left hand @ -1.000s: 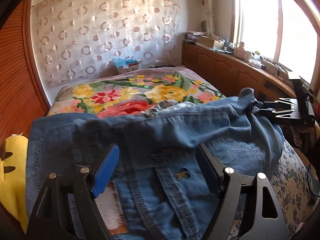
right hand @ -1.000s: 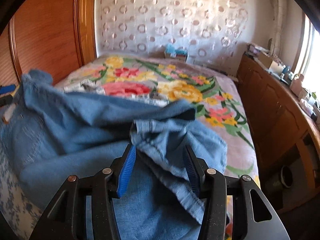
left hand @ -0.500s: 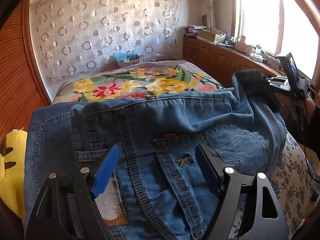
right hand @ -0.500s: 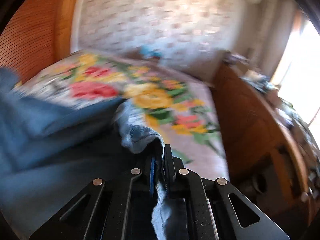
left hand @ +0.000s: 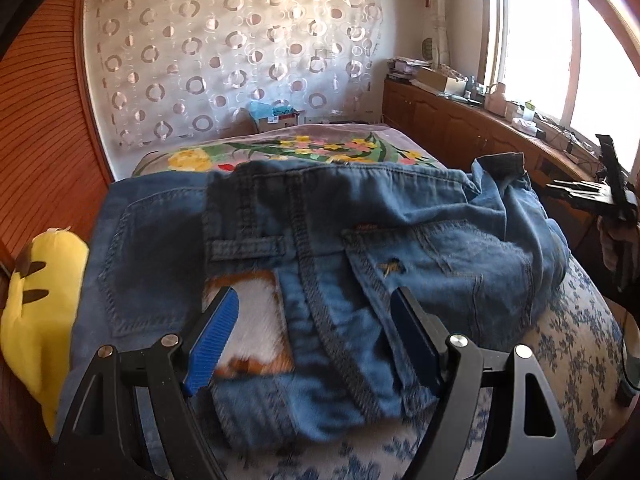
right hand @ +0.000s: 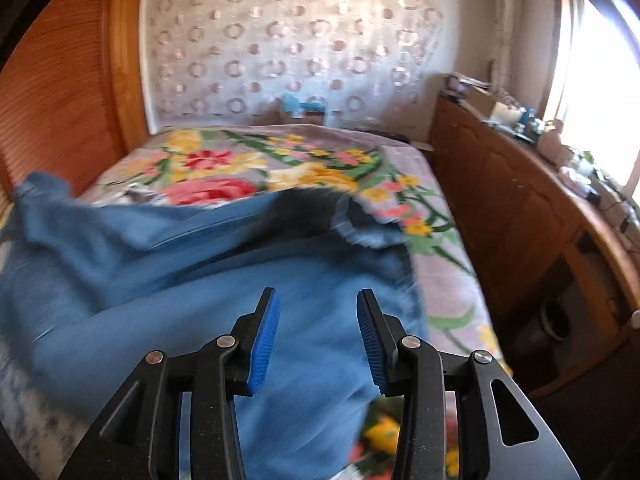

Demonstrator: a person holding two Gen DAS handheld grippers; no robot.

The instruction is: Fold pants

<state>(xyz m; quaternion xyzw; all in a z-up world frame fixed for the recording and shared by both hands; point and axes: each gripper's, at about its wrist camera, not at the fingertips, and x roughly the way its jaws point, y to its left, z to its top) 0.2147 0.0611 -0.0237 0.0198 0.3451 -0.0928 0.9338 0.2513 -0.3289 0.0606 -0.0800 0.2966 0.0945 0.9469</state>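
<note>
Denim pants lie bunched on the bed, waistband and back pockets just under and ahead of the wide-spread left gripper, while the right gripper, jaws opening with nothing pinched between them, hangs over their blue cloth.

Pants spread across near end of bed, waistband toward 6 o'clock, bunched leg end at 2 o'clock. Plush toy at 9 o'clock, just beside pants. Flowered blanket beyond, at 12 o'clock; box behind it against curtain. Cabinet along 2 o'clock, under window.
</note>
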